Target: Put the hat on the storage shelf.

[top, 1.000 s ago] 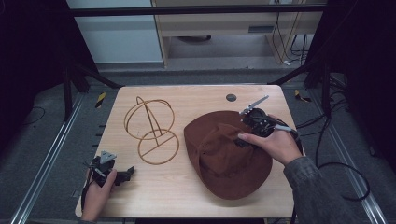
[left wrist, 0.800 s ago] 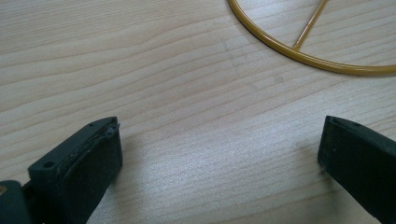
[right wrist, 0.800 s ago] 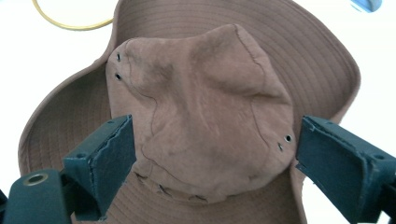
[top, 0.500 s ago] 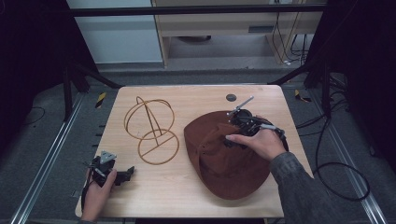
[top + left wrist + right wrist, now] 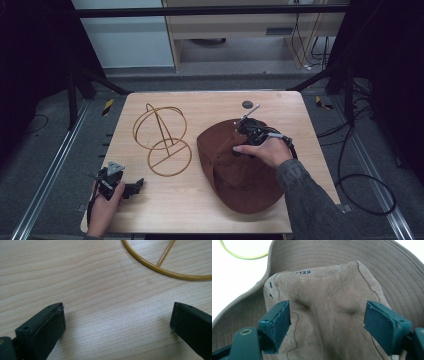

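Observation:
A brown wide-brimmed hat (image 5: 240,175) lies on the right half of the wooden table (image 5: 200,210). My right gripper (image 5: 238,146) is lowered onto its crown (image 5: 327,297). Its jaws have just been closing and straddle the crown; the soft cloth dents beside each pad, but there is no clear pinch. A gold wire hat stand (image 5: 160,132) stands left of the hat, and its base ring (image 5: 160,267) lies ahead of my left gripper (image 5: 117,315). That left gripper (image 5: 136,184) rests on the table near the front left corner, open, with bare wood between its jaws.
A small dark round disc (image 5: 247,104) sits near the table's far edge. Cables (image 5: 360,175) trail on the floor to the right. Metal rails (image 5: 55,165) run along the left side. Part of the stand's ring (image 5: 242,256) shows beyond the hat brim.
The right hand has moved left and down from the hat's far right brim onto its crown. The left hand and gripper have stayed put.

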A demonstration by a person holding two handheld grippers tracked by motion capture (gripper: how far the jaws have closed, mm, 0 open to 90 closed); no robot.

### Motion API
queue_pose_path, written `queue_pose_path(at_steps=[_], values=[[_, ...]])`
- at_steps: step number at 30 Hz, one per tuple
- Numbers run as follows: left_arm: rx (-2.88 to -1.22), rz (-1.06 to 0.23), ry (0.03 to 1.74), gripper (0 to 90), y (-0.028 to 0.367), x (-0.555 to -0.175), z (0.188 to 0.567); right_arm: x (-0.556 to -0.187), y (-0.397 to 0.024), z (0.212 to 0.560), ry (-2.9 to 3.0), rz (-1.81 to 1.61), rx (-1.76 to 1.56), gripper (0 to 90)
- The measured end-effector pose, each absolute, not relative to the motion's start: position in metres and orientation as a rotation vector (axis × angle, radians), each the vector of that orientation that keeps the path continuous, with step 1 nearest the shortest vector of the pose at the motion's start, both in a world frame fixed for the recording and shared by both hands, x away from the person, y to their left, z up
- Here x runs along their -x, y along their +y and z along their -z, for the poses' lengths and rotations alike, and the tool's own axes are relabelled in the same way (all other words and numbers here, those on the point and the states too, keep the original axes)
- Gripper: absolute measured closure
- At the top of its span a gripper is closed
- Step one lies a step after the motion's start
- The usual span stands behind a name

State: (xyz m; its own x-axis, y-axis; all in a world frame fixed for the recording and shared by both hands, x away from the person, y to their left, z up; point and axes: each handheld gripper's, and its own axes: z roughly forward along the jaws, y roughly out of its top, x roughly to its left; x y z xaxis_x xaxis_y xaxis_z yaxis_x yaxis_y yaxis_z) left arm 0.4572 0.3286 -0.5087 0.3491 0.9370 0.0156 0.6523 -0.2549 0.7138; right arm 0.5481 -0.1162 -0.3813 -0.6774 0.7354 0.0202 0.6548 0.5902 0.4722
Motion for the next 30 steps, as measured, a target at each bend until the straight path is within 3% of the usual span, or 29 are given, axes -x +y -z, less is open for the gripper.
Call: queue_pose_path(at_steps=[7, 13, 19, 20, 21, 22, 25, 30], values=[[-2.001, -0.598, 1.38, 0.0, 0.329, -0.457, 0.509, -0.553, -0.112, 0.388, 2.653, -0.659, -1.177, 27.1], [-2.001, -0.598, 1.381, 0.0, 0.329, -0.457, 0.509, -0.555, -0.111, 0.394, 2.661, -0.637, -1.178, 36.8], [-2.001, -0.598, 1.38, 0.0, 0.329, -0.457, 0.509, -0.556, -0.114, 0.4, 2.672, -0.629, -1.2, 51.0], [-2.005, -0.597, 1.381, 0.0, 0.329, -0.457, 0.509, -0.556, -0.115, 0.401, 2.681, -0.629, -1.204, 58.8], [-2.005, -0.597, 1.381, 0.0, 0.329, -0.457, 0.509, -0.556, -0.115, 0.401, 2.681, -0.629, -1.204, 58.8], [-2.004, -0.597, 1.379, 0.0, 0.329, -0.457, 0.509, -0.557, -0.117, 0.402, 2.693, -0.636, -1.206, 67.2], [-2.007, -0.597, 1.378, 0.0, 0.329, -0.457, 0.509, -0.557, -0.119, 0.403, 2.714, -0.642, -1.214, 77.6], [-2.006, -0.597, 1.379, 0.0, 0.329, -0.457, 0.509, -0.557, -0.125, 0.402, 2.727, -0.687, -1.22, 86.3]])
